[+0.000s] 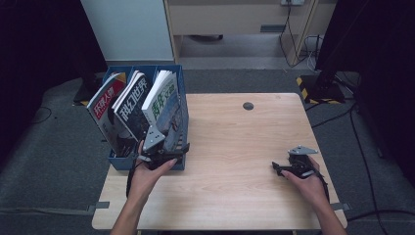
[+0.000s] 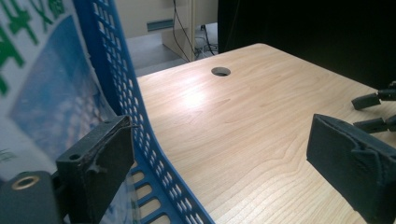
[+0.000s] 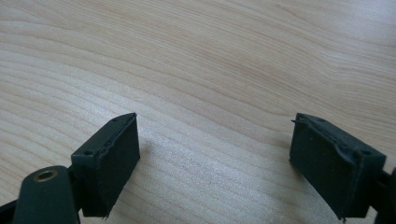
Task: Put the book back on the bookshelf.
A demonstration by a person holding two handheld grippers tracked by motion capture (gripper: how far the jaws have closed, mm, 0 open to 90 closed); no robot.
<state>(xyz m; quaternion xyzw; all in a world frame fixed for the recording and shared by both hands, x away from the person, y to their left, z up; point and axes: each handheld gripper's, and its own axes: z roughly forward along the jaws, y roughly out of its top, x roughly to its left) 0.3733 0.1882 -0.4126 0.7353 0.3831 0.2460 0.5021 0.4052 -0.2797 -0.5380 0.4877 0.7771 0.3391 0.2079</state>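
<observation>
I am looking down on a pale wooden surface [image 1: 235,147] with a small round hole [image 1: 248,105] near its far edge. My landmark is a blue perforated file rack [image 1: 180,93] standing at the near-left part of the surface. It has three compartments, and a magazine stands tilted in each: a red-and-white one [image 1: 105,100] farthest from the hole, a black one [image 1: 129,105] in the middle, and a white-and-blue one [image 1: 164,98] in the compartment nearest the hole.

My left hand-held gripper [image 1: 161,149] is at the rack's near end, on the side of the white-and-blue magazine. In the left gripper view [image 2: 219,163] its jaws are wide apart. One jaw is inside the rack, against or just beside the magazine cover; the other is outside, over bare wood, with the rack's blue side wall [image 2: 121,88] between them. They are not closed on anything.

My right hand-held gripper [image 1: 286,169] is well apart from the rack, near the right edge of the surface, low over the wood. In the right gripper view [image 3: 215,158] its jaws stand wide, with only wood grain between them.
</observation>
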